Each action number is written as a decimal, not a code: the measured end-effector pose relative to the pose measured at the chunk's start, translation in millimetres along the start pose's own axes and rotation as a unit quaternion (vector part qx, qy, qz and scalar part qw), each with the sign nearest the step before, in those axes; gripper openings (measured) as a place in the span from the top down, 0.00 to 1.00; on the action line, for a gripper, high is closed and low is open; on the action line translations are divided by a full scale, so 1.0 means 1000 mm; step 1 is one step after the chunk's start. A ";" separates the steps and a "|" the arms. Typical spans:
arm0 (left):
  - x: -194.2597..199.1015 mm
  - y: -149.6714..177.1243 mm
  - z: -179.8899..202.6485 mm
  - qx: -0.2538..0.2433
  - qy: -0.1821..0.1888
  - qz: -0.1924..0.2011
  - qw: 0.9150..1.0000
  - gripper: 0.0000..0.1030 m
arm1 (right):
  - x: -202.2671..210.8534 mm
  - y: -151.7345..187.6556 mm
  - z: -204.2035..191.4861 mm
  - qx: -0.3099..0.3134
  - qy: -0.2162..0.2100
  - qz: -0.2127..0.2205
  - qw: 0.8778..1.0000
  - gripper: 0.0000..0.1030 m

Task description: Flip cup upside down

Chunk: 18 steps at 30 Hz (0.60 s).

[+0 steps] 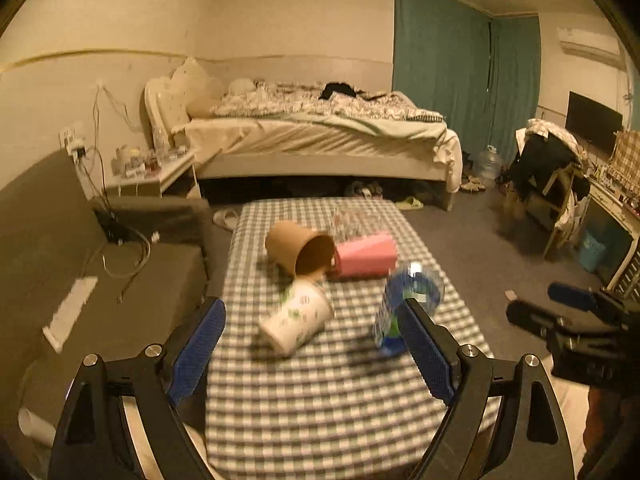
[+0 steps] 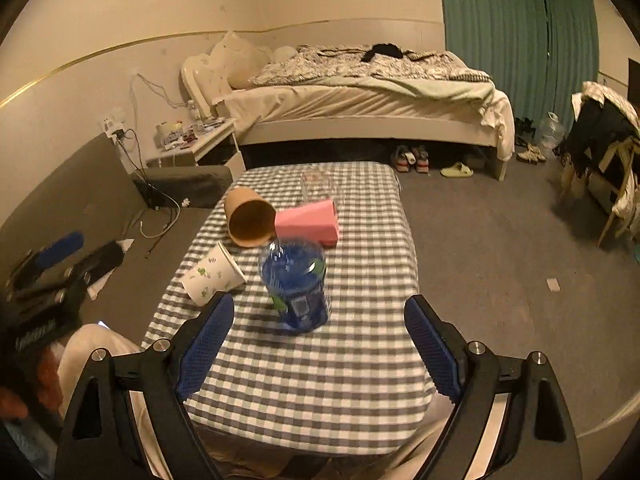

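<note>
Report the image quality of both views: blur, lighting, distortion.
Left wrist view: motion blur smears the white paper cup, blue bottle and checkered tablecloth; warm dim light, fisheye bending the walls. Right wrist view: sharper, though the blue bottle is slightly smeared; same yellowish cast, dark vignette corners, curved edges.

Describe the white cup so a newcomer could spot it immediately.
Start at the checkered table. Near its left edge, in front of the brown cup, the white cup lies on its side. It alone is white with small green prints.
</note>
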State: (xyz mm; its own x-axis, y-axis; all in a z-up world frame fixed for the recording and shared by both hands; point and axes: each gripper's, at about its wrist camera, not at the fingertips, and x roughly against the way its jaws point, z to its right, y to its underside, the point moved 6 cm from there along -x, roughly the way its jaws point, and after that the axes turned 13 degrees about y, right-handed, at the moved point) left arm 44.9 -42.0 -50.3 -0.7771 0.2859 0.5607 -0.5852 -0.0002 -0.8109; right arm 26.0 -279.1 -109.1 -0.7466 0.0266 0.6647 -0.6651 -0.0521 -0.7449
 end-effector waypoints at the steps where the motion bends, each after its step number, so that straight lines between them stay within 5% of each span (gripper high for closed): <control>1: -0.002 0.007 -0.001 0.005 0.002 -0.005 1.000 0.08 | -0.001 0.003 -0.002 0.001 0.007 -0.001 1.000 0.10; 5: -0.003 0.019 -0.008 0.023 -0.006 -0.012 1.000 0.05 | -0.002 0.007 -0.002 -0.003 0.023 0.004 1.000 0.00; 18: -0.004 0.023 -0.015 0.032 -0.020 -0.012 0.999 0.00 | -0.005 0.013 0.000 -0.006 0.039 -0.002 0.999 0.00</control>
State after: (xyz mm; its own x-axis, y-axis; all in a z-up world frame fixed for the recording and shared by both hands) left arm 38.4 -28.6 -73.6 -0.7701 0.2490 0.5873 -0.6168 -0.0558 -0.7852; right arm 20.9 -280.0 -122.2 -0.7424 0.1052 0.6617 -0.6680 -0.0408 -0.7430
